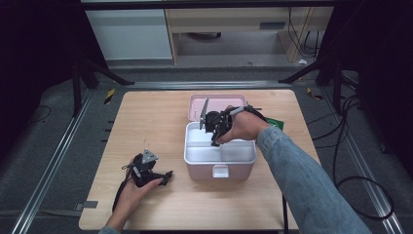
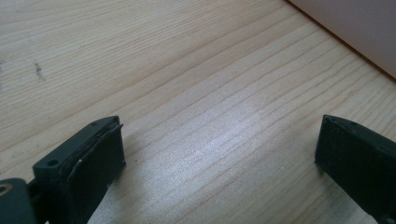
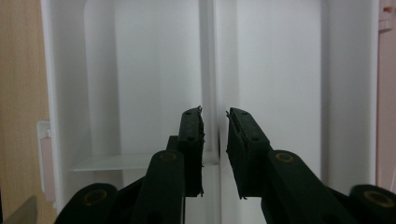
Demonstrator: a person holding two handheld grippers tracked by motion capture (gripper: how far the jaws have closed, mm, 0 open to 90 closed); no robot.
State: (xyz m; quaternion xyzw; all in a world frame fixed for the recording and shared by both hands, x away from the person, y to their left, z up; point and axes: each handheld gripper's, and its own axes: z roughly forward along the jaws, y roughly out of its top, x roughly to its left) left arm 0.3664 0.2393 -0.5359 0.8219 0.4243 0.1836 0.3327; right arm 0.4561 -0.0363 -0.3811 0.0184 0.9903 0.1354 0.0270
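Observation:
A pink box (image 1: 195,163) stands open at the middle of the table, its lid (image 1: 219,103) tipped back. Inside it sits a white tray (image 1: 241,152) split by thin dividers. My right gripper (image 1: 214,141) reaches down into the tray's left half. In the right gripper view its jaws (image 3: 215,140) stand a small gap apart, one on each side of a white divider wall (image 3: 210,70); I see no pad pressing on it. My left gripper (image 1: 164,176) rests on the wood left of the box, and its jaws (image 2: 219,154) are wide open with bare table between them.
The box's white latch (image 1: 220,171) faces the table's front edge. A green object (image 1: 276,124) lies behind the right forearm, right of the box. A corner of the pink box (image 2: 355,28) shows in the left gripper view. Cables trail on the floor at the right.

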